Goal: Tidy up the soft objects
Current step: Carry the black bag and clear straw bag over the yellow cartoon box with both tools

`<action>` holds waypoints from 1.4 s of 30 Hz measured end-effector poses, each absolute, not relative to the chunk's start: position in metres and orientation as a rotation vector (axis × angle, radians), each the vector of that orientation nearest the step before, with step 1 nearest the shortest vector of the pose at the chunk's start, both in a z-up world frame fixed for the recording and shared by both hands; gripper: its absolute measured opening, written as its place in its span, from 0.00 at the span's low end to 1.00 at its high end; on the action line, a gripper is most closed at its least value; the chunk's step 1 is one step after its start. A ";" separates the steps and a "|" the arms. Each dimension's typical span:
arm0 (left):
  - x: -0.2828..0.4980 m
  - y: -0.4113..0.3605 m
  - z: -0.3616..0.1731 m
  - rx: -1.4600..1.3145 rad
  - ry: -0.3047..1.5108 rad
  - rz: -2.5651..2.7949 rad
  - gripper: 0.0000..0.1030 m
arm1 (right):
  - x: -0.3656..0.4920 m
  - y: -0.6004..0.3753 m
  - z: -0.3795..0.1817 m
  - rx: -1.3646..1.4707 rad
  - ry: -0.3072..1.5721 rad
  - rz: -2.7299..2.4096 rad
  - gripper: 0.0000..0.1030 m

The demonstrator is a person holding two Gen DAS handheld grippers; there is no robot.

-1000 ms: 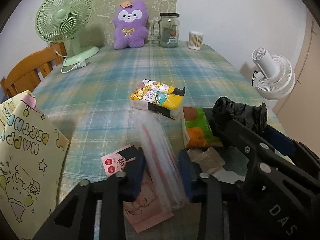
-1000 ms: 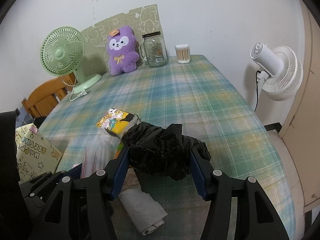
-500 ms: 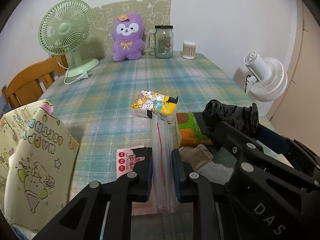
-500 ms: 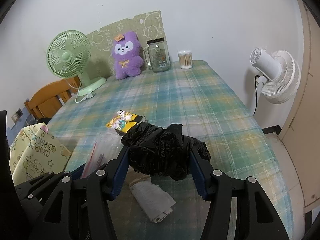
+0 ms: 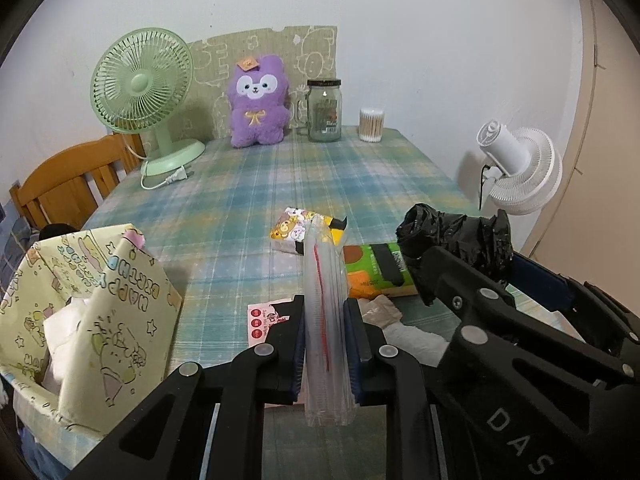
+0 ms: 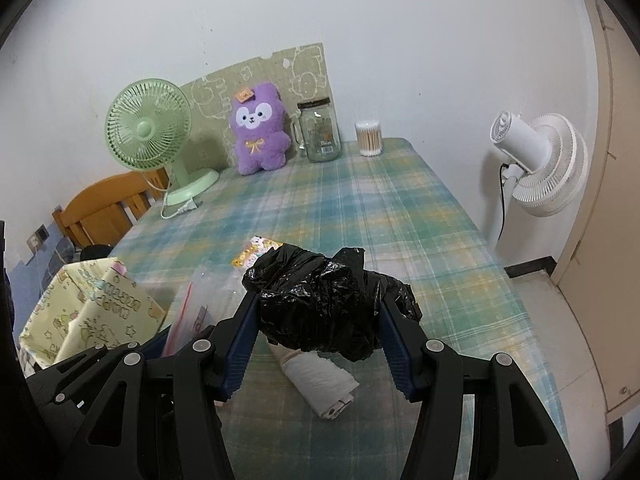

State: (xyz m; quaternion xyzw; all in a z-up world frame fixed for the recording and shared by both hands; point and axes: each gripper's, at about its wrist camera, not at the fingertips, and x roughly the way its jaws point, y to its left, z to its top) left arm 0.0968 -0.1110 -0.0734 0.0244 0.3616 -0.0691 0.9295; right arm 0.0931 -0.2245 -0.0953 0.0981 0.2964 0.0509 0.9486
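My left gripper (image 5: 325, 309) is shut on a flat stack of clear zip bags (image 5: 320, 268) with a red strip, held edge-up above the checked table (image 5: 260, 184). In the right wrist view, my right gripper (image 6: 318, 305) is shut on a crumpled black plastic bag (image 6: 320, 300), which bulges over both blue pads. The same black bag (image 5: 456, 236) shows at the right of the left wrist view. On the table below lie a cartoon tissue pack (image 5: 290, 231), a green and orange pack (image 5: 370, 270), a pink card (image 5: 260, 320) and a white roll (image 6: 318, 378).
A yellow "Happy Birthday" gift bag (image 5: 100, 300) stands open at the near left, with white stuff inside. At the far end are a green fan (image 5: 142, 84), a purple plush (image 5: 258, 104), a glass jar (image 5: 324, 108) and cotton swabs (image 5: 371, 125). A white fan (image 5: 520, 168) stands off the right edge, a wooden chair (image 5: 68, 184) at the left.
My left jaws closed onto the clear zip bags and lifted them off the table. Both grippers rose and drew back; the black bag stayed gripped in the right one.
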 end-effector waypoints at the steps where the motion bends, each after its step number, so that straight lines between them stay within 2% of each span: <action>1: 0.095 -0.111 -0.072 0.049 0.738 -0.142 0.16 | 0.091 -0.224 -0.093 0.198 0.599 0.105 0.59; 23: 0.064 -0.115 -0.021 0.056 0.643 -0.186 0.16 | 0.052 -0.224 -0.040 0.179 0.519 0.069 0.60; 42: 0.064 -0.089 -0.001 0.056 0.603 -0.208 0.16 | 0.050 -0.201 -0.017 0.173 0.500 0.068 0.60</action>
